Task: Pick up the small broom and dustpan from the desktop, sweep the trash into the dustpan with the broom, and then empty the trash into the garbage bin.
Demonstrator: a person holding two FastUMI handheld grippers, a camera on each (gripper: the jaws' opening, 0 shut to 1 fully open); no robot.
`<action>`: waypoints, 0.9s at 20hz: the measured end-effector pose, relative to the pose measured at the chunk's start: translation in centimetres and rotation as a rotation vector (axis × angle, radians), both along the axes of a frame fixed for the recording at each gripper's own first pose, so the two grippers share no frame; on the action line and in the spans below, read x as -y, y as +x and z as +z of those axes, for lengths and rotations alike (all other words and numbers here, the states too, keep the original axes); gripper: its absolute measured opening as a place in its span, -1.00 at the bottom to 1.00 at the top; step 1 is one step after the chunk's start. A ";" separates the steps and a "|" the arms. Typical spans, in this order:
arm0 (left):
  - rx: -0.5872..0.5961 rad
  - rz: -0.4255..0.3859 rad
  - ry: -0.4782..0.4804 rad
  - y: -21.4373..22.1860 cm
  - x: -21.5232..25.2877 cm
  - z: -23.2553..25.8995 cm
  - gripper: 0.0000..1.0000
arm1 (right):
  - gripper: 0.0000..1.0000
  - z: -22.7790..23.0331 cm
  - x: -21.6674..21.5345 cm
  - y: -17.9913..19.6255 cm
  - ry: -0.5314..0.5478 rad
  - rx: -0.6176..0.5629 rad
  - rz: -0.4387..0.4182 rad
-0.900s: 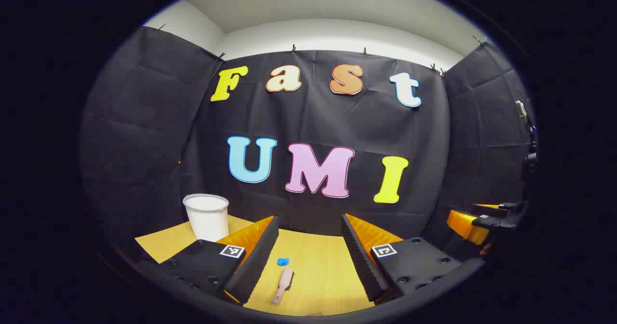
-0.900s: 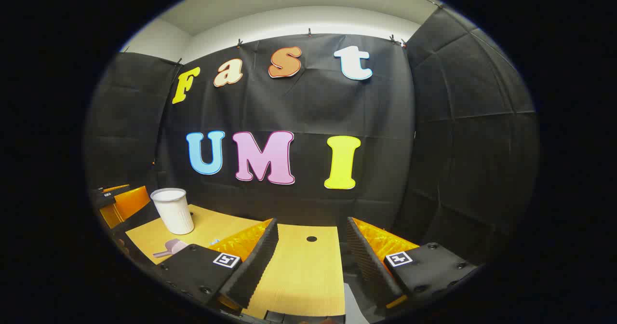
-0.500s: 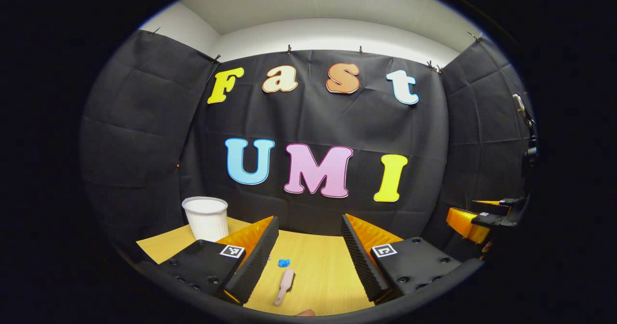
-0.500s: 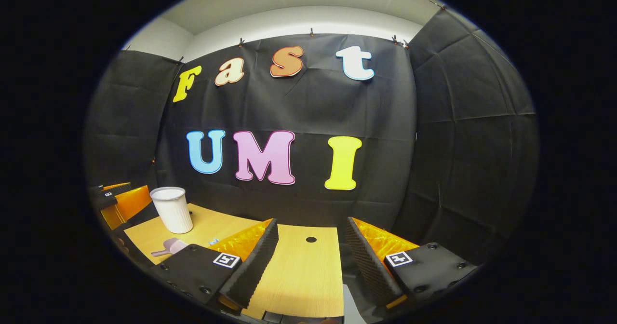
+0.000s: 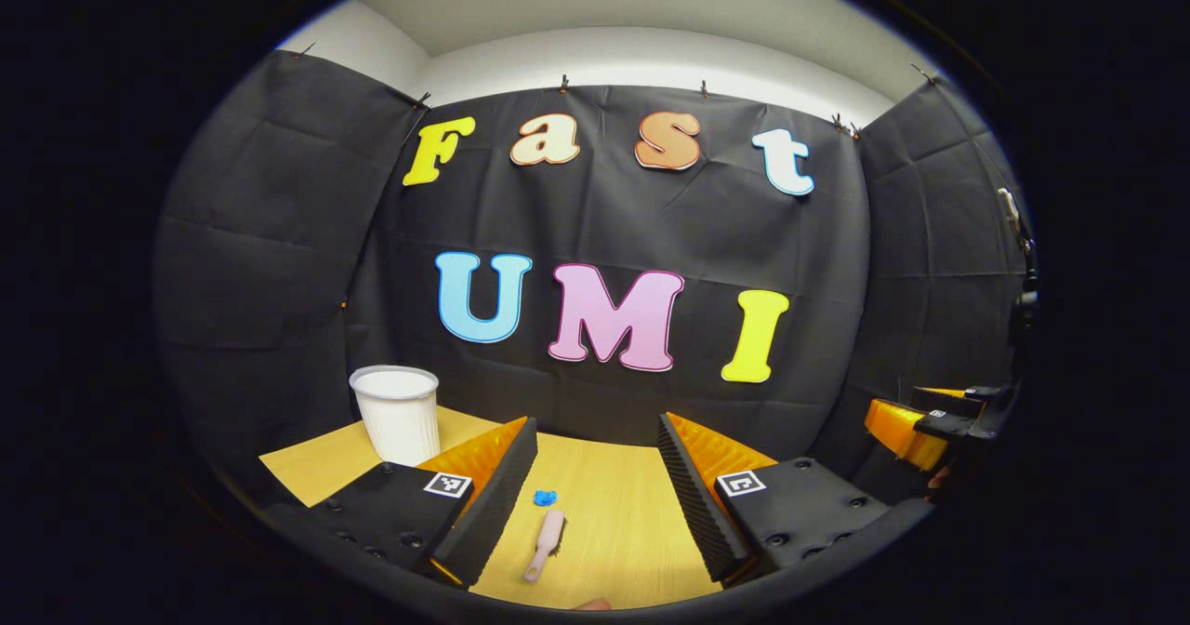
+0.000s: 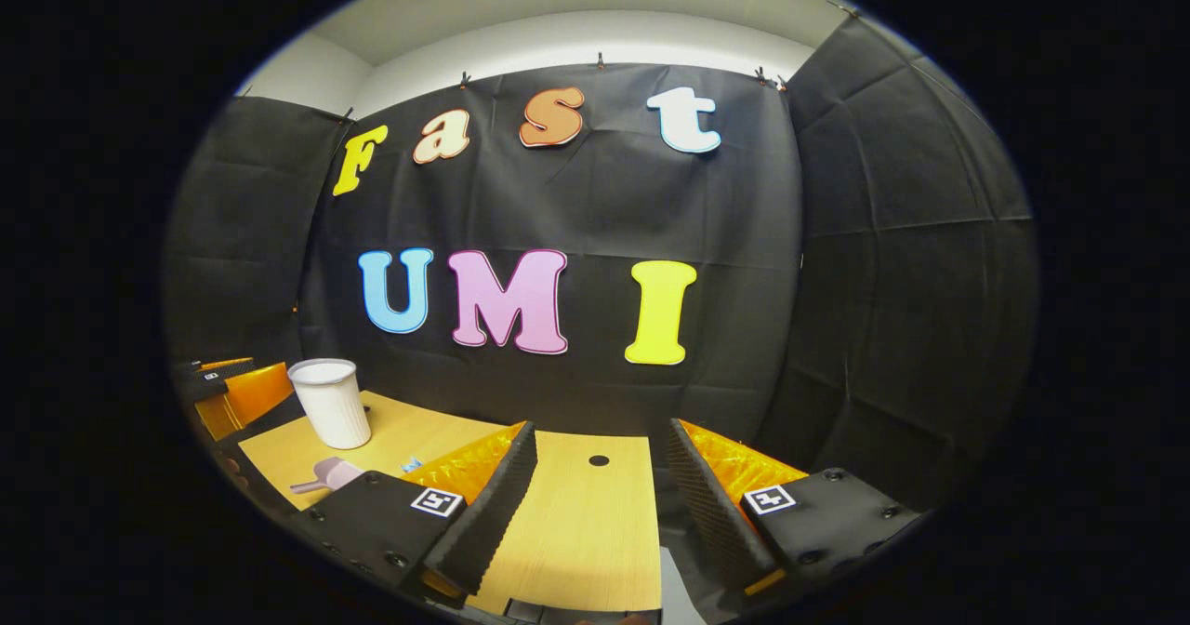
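Note:
A small pink broom (image 5: 545,544) lies on the wooden desktop (image 5: 614,523), between the spread fingers of my left gripper (image 5: 595,485), which is open and holds nothing. Just beyond the broom sits a blue scrap of trash (image 5: 545,497). The white ribbed garbage bin (image 5: 397,413) stands upright at the back left. In the right gripper view the pink dustpan (image 6: 325,476) rests on the desk to the left, near the bin (image 6: 329,402) and the blue scrap (image 6: 410,465). My right gripper (image 6: 600,490) is open over bare desk. The right gripper (image 5: 916,420) also appears at the far right of the left gripper view.
Black cloth walls close the booth at the back and both sides. A round cable hole (image 6: 599,460) is in the desktop ahead of the right gripper. The desk's right edge (image 6: 658,532) runs just inside the right finger, with a drop beyond it.
The left gripper has shifted slightly, so the broom and blue scrap sit a little higher between its fingers. The right gripper has barely moved. Both stay open.

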State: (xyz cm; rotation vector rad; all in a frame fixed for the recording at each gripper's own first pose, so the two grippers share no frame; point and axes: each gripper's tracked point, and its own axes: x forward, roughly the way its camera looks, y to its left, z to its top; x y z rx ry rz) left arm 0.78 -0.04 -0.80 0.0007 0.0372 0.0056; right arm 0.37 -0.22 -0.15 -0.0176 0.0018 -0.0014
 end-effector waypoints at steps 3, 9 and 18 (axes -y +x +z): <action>-0.002 -0.001 0.004 -0.2 0.2 -0.2 0.55 | 0.87 -0.2 0.0 0.0 -0.001 -0.002 0.000; 0.006 0.014 0.017 0.0 -0.2 0.0 0.56 | 0.87 -0.6 -0.1 0.2 0.004 -0.012 0.002; 0.018 0.009 0.031 0.2 -0.1 0.4 0.55 | 0.87 -0.3 -0.3 0.7 -0.001 -0.007 0.003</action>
